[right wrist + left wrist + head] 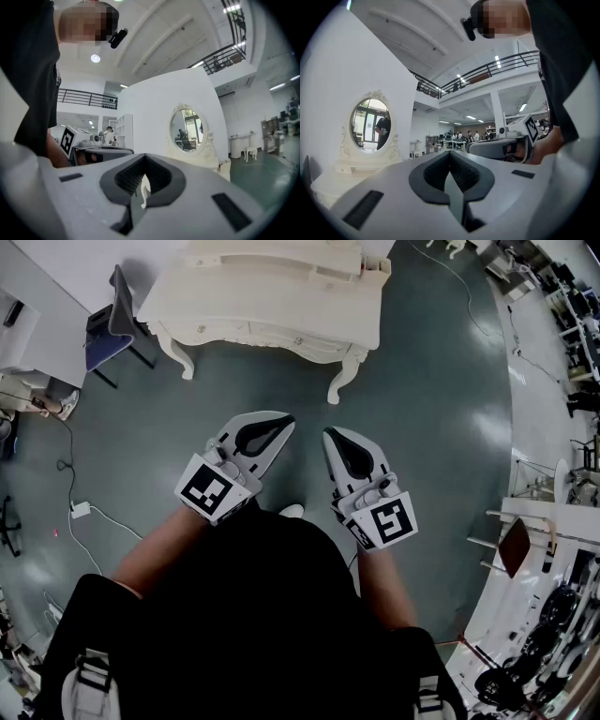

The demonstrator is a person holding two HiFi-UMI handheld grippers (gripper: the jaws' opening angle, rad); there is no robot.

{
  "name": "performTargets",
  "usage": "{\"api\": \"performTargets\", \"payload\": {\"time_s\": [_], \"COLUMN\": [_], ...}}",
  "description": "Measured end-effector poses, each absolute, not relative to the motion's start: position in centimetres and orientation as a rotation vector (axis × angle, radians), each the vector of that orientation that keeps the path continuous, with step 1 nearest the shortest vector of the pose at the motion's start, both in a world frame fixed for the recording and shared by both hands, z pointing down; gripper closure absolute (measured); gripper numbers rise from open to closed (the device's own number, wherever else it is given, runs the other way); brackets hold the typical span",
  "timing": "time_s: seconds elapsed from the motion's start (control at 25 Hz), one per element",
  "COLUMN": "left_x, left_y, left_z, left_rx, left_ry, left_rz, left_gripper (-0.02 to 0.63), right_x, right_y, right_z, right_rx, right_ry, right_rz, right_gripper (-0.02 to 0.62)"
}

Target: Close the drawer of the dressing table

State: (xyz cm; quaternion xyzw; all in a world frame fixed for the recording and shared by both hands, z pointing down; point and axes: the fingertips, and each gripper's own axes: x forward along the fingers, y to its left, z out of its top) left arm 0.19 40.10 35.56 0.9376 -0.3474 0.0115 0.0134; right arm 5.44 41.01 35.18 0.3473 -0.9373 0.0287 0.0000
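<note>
The cream dressing table [272,306] stands at the far side of the grey floor, its drawer fronts [248,334] with small knobs facing me. From above I cannot tell whether a drawer juts out. My left gripper [285,421] and right gripper [329,435] are held side by side close to my body. Both point level toward the table and are well short of it. Each is shut with nothing between its jaws. The left gripper view shows closed jaws [450,157] and the table's oval mirror [370,124]. In the right gripper view the jaws [143,162] are closed, with the mirror [187,130] beyond.
A dark chair [112,320] stands left of the table. Cables and a white adapter [80,510] lie on the floor at the left. Shelving and equipment [544,549] line the right side. Bare grey floor [422,427] lies between me and the table.
</note>
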Motion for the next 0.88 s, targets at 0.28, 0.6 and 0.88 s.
{"api": "performTargets", "payload": {"time_s": [0.28, 0.6, 0.88], "left_x": [0.6, 0.1, -1.4], "left_y": [43.0, 44.1, 41.9], "left_z": [35.8, 34.7, 34.3], "left_rx": [2.919, 2.933, 2.932], "left_ry": [-1.126, -1.140, -1.122], "left_rz": [0.041, 0.015, 0.032], "left_gripper": [0.611, 0.611, 0.611], "right_x": [6.2, 6.3, 4.8], "right_y": [43.8, 44.4, 42.1], "right_z": [34.4, 34.7, 35.0], "right_rx": [1.101, 1.125, 1.159], "right_ry": [-2.996, -2.976, -2.936], "right_rz": [0.079, 0.097, 0.121], "right_gripper": [0.594, 0.592, 0.592]}}
